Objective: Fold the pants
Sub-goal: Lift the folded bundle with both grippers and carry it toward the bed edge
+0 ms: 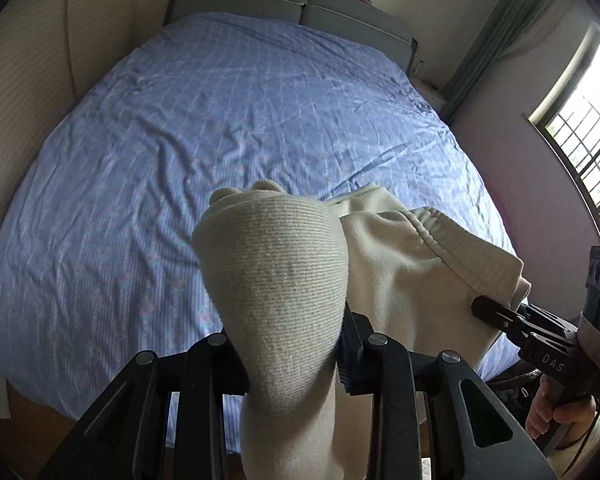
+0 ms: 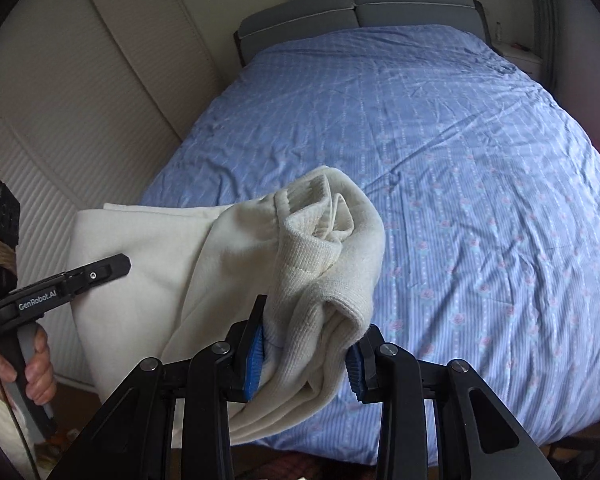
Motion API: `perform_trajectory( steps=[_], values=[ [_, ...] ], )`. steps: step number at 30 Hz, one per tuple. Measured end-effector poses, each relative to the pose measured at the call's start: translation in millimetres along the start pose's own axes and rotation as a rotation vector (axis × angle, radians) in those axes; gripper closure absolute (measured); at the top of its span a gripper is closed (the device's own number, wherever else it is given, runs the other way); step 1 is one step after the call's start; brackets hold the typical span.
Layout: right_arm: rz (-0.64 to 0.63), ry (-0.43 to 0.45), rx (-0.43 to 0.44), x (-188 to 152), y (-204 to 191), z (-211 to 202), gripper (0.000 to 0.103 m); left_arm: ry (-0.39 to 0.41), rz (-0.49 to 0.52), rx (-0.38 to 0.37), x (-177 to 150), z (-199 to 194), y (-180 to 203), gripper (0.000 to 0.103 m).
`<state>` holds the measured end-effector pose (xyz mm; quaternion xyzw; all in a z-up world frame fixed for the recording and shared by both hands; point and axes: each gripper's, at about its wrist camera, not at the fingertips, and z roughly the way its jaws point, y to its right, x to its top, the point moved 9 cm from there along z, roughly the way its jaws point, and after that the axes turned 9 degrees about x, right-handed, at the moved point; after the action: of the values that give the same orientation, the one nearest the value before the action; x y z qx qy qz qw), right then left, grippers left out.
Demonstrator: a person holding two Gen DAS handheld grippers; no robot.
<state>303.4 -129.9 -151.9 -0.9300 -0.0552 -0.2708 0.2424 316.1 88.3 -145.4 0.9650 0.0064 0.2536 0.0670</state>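
Both grippers are pinching the cream knit pants [image 2: 236,264], held up in the air over the near edge of the bed [image 1: 220,120], not laid down yet.

L gripper [image 1: 292,360]: fingers closed on a ribbed band, prob. a cuff or waistband, can't tell which. Fabric sits right between the pads, bulges fwd past the tips and drapes down below them. Blocks most of the centre of the left wrist view.

R gripper [image 2: 304,360]: blue pads [image 2: 256,364] clamped on a bunched ribbed hem w/ several layers stacked. The bunch pokes fwd and up from the tips; the rest hangs below the fingers.

Key relation: the pants span between the two grippers, long axis running L-R across the person, roughly parallel to the bed's near edge. From the R fingers the cloth runs off to the left toward the L gripper; from the L fingers it runs right toward the R gripper. Span looks slack, sagging in folds, not taut.

Bed lies fwd of and below both sets of fingers, blue patterned sheet [image 2: 460,160], wrinkled. Neither gripper clearly nearer the bed; about level imo.

Judgement: next move prob. needs both grippers going fwd and down together, spreading apart to pull out slack so the pants land flat on the sheet. Risk: the R bunch holds multiple layers, so it could land twisted.
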Motion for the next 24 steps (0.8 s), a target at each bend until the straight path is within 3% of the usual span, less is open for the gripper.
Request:
perform_trajectory(
  steps=[5, 12, 17, 24],
  values=[
    [-0.058, -0.035, 0.047, -8.0, -44.2, 10.4, 0.068, -0.021, -0.089, 0.027, -18.4, -13.7, -43.7, 0.072],
    [-0.155, -0.054, 0.094, -3.1, -120.5, 40.8, 0.068, 0.029, -0.174, 0.037, -17.1, -30.5, -125.6, 0.072],
    [-0.155, -0.054, 0.095, 9.5, -183.4, 81.8, 0.068, 0.022, -0.183, 0.035, -0.1, -32.5, -200.0, 0.072],
    [-0.093, -0.088, 0.117, 18.4, -255.5, 146.5, 0.068, -0.01, -0.116, 0.059, 36.2, -18.9, -295.9, 0.072]
  ],
)
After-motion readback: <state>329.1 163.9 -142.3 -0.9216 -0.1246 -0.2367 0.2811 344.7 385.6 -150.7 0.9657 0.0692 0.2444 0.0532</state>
